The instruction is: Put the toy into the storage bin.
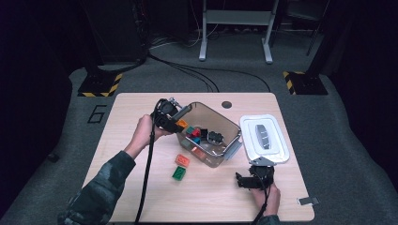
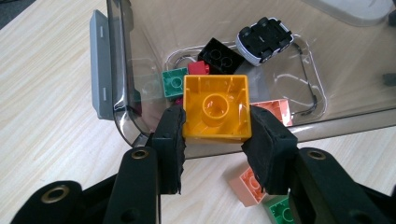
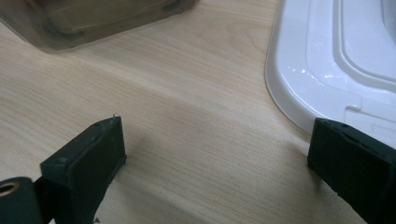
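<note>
My left gripper (image 1: 180,124) (image 2: 217,116) is shut on a yellow-orange brick (image 2: 215,107), held hollow side toward its camera just above the left rim of a clear plastic bin (image 1: 220,117) (image 2: 121,70). Inside the bin lie a black brick (image 2: 219,56), a red one (image 2: 198,67), a green one (image 2: 173,81), a salmon one (image 2: 278,109) and an upturned toy car (image 1: 215,137) (image 2: 264,39). My right gripper (image 1: 254,176) (image 3: 215,130) rests low over the table near its front right, jaws wide open with nothing between them.
A white lid (image 1: 253,140) (image 3: 327,70) lies flat right of the bin, just beyond the right gripper. An orange brick (image 1: 182,161) (image 2: 247,186) and a green brick (image 1: 179,173) (image 2: 280,212) sit on the wooden table (image 1: 141,187) in front of the bin.
</note>
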Tool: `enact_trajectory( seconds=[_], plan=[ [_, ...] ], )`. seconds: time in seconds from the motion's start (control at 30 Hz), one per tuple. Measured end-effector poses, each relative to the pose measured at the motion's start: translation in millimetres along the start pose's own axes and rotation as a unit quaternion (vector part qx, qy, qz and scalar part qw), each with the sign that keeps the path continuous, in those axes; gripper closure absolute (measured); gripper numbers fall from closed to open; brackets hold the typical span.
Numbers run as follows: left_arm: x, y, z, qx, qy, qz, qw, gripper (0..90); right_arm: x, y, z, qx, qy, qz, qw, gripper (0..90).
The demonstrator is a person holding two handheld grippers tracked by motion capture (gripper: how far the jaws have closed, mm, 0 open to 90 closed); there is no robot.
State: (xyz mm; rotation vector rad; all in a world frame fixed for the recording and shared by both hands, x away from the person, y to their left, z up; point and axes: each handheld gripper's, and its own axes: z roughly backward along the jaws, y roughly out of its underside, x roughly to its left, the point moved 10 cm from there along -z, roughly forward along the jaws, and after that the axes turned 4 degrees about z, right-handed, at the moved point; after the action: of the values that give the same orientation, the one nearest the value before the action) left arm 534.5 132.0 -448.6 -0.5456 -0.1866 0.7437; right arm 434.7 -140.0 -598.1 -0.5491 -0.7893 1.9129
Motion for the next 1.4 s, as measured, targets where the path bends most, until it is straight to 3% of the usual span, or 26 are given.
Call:
enact_trajectory(
  seconds=[0.23, 0.4, 0.77, 1.1, 1.3, 1.4],
  plan=[
    [0.6, -0.7, -2.3, 0.010, 0.001, 0.001, 1.0000, 57.6, -0.1, 0.1, 0.0, 0.000, 0.000, 0.001, 1.0000, 3.1],
    [0.4, 0.2, -3.2, 0.012, 0.004, 0.007, 0.9999, 51.5, -0.1, 0.1, 0.0, 0.000, 0.000, 0.001, 1.0000, 3.1],
    [-6.2, 7.9, 14.2, -0.019, -0.003, 0.001, 0.9998, 32.8, -0.1, 0.0, 0.0, 0.000, 0.000, 0.000, 1.0000, 3.2],
    [-16.1, 35.0, 27.9, -0.060, -0.011, 0.006, 0.9981, 16.9, -0.1, -0.1, 0.0, 0.000, 0.000, 0.000, 1.0000, 3.2],
    [-25.2, 62.0, 14.9, -0.050, -0.008, 0.010, 0.9987, 14.4, -0.1, -0.1, 0.0, -0.001, 0.001, 0.000, 1.0000, 3.3],
    [-33.2, 79.8, -0.2, -0.034, -0.003, 0.006, 0.9994, 13.1, -0.1, -0.1, 0.0, -0.001, 0.001, 0.000, 1.0000, 3.3]
  ],
)
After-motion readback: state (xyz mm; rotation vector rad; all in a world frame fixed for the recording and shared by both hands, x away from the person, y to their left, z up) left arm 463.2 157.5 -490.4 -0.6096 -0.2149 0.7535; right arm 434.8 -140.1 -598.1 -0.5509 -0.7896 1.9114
